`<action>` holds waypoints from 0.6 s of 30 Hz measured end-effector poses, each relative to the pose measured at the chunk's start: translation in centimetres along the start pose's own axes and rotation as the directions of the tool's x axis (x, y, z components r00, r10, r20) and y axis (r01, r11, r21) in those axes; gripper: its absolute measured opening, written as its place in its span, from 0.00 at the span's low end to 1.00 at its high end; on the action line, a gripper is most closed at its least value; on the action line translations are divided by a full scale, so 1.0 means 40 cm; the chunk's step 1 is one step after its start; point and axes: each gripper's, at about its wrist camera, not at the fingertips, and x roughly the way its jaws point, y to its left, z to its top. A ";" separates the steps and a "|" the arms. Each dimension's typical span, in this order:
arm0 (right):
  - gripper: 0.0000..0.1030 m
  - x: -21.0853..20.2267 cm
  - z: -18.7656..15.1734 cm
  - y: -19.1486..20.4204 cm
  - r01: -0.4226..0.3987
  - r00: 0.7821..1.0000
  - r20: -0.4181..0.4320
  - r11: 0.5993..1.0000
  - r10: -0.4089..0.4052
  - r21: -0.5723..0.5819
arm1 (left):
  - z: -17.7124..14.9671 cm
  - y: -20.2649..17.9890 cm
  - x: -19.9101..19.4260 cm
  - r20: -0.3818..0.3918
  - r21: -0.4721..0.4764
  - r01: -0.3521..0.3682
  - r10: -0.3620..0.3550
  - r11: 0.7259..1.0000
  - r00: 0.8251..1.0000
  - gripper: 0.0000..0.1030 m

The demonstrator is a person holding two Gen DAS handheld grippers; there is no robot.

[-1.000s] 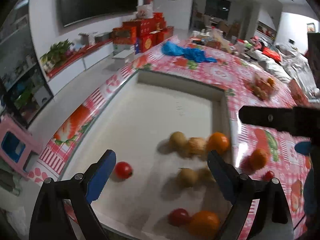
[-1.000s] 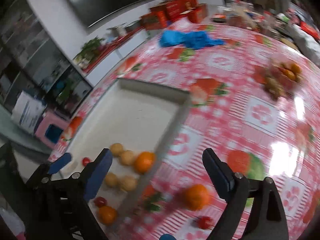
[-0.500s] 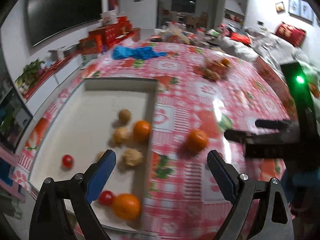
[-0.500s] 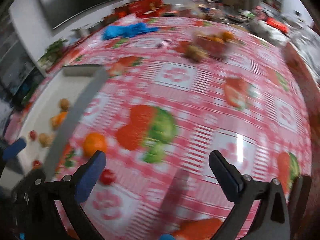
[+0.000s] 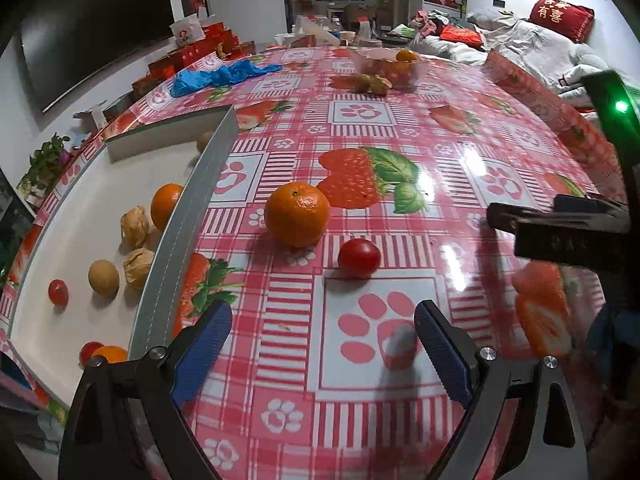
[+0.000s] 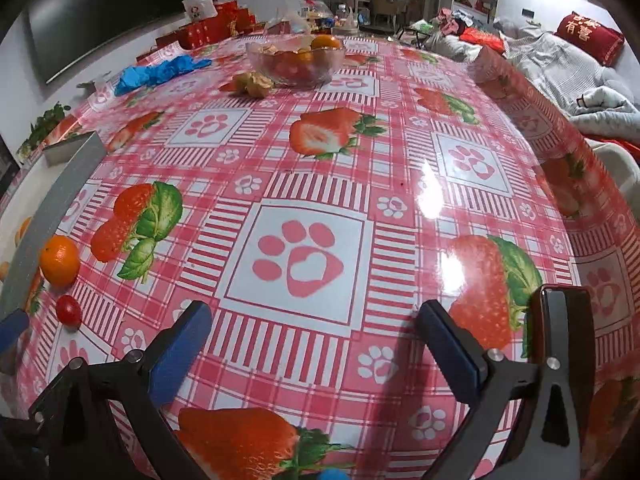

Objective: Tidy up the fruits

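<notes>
Strawberry-printed oilcloth covers the surface. An orange and a cherry tomato are seen just beside the white tray at its left edge. The left gripper and right gripper are held with jaws spread, nothing between them.

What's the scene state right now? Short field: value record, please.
surface: table under a red strawberry-and-paw tablecloth
tray: white tray at the table's left edge, holding oranges, cherry tomatoes and husked and tan fruits
loose fruit: orange and cherry tomato on the cloth just right of the tray
bowl: glass bowl of fruit at the far side, husked fruits beside it
other: blue gloves far left
left gripper: open, empty, nearest the tomato
right gripper: open, empty, over bare cloth
</notes>
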 end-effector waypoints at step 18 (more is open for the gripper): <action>1.00 0.004 0.004 0.004 0.011 1.000 0.010 1.000 -0.011 0.005 | -0.016 -0.001 0.012 0.066 -0.015 -0.027 0.028 1.000 0.997 0.99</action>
